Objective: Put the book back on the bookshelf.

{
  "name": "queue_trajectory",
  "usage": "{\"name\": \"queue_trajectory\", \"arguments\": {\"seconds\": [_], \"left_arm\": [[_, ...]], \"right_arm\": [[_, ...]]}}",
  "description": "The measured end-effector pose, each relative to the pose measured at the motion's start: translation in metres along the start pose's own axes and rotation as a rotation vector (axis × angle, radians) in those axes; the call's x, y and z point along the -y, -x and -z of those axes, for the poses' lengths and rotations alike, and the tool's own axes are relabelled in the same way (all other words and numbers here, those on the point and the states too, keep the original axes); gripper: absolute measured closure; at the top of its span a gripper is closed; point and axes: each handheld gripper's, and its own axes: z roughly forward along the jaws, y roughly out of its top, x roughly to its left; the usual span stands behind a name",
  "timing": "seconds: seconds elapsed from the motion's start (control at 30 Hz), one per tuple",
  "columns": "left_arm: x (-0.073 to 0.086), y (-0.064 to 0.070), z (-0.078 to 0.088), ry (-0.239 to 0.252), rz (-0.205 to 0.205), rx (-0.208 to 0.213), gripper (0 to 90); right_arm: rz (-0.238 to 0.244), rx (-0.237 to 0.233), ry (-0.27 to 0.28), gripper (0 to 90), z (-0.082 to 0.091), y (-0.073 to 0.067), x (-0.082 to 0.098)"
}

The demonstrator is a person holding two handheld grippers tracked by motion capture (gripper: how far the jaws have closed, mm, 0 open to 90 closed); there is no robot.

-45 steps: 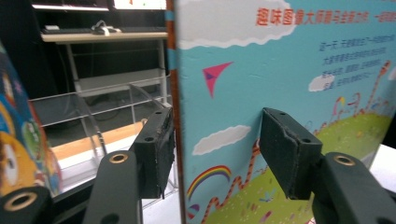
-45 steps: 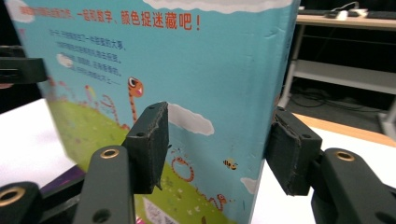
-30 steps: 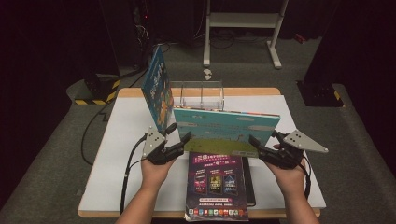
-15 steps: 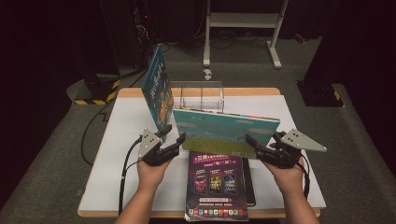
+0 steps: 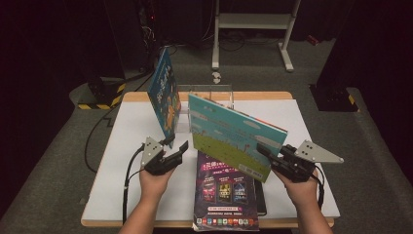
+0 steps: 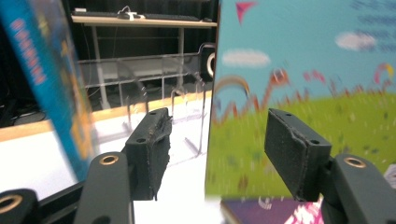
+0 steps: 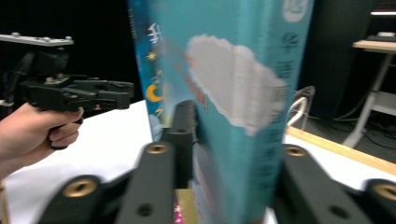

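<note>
A teal picture book [image 5: 229,131] with clouds and a green meadow hangs tilted over the table, its left end higher and farther back. My right gripper [image 5: 263,148] is shut on its lower right corner. Its jaws have just been closing, and in the right gripper view [image 7: 229,140] the book [image 7: 224,60] stands between them. My left gripper [image 5: 178,144] is open, a short way left of the book and apart from it. In the left gripper view [image 6: 217,140] the book's edge [image 6: 303,70] shows beyond the spread jaws.
A blue book [image 5: 165,95] leans upright against a clear acrylic rack [image 5: 214,92] at the back of the white table [image 5: 122,161]. A purple magazine [image 5: 226,195] lies flat at the front edge, under the lifted book. Dark floor and a desk frame lie beyond.
The left gripper has let go of the teal book's left end and drawn back to the left. The book, earlier level between both grippers, now tilts, carried by the right gripper alone.
</note>
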Motion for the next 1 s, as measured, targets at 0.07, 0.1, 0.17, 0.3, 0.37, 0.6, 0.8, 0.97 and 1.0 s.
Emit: {"name": "queue_trajectory", "arguments": {"seconds": [0.07,0.1,0.17,0.3,0.37,0.6,0.8,0.97,1.0], "left_arm": [[0.006,-0.005,0.008,-0.013,0.000,-0.011,40.6],[0.008,-0.008,0.012,-0.013,0.007,-0.020,40.6],[0.013,-0.015,0.021,-0.012,0.027,-0.029,40.7],[0.022,-0.023,0.036,-0.010,0.034,-0.059,40.8],[0.025,-0.026,0.041,-0.013,0.039,-0.071,40.8],[0.033,-0.030,0.043,-0.034,0.052,-0.067,40.9],[0.033,-0.030,0.044,-0.029,0.066,-0.056,41.1],[0.033,-0.032,0.045,-0.031,0.068,-0.049,41.2],[0.032,-0.032,0.046,-0.030,0.068,-0.049,41.2]], "right_arm": [[-0.020,-0.018,-0.005,77.4,0.000,0.000,0.000],[-0.011,0.019,-0.015,77.1,0.001,-0.002,-0.001],[-0.053,0.004,-0.014,79.0,0.001,0.003,0.000],[-0.071,-0.028,0.002,80.5,-0.001,-0.001,0.000],[-0.051,-0.015,0.002,80.7,-0.005,-0.009,-0.005],[-0.017,0.027,-0.025,80.7,-0.027,-0.029,-0.017],[-0.009,0.058,-0.043,80.7,-0.051,-0.040,-0.024],[0.000,0.079,-0.062,80.6,-0.069,-0.047,-0.032],[0.000,0.084,-0.065,80.6,-0.072,-0.048,-0.033]]}}
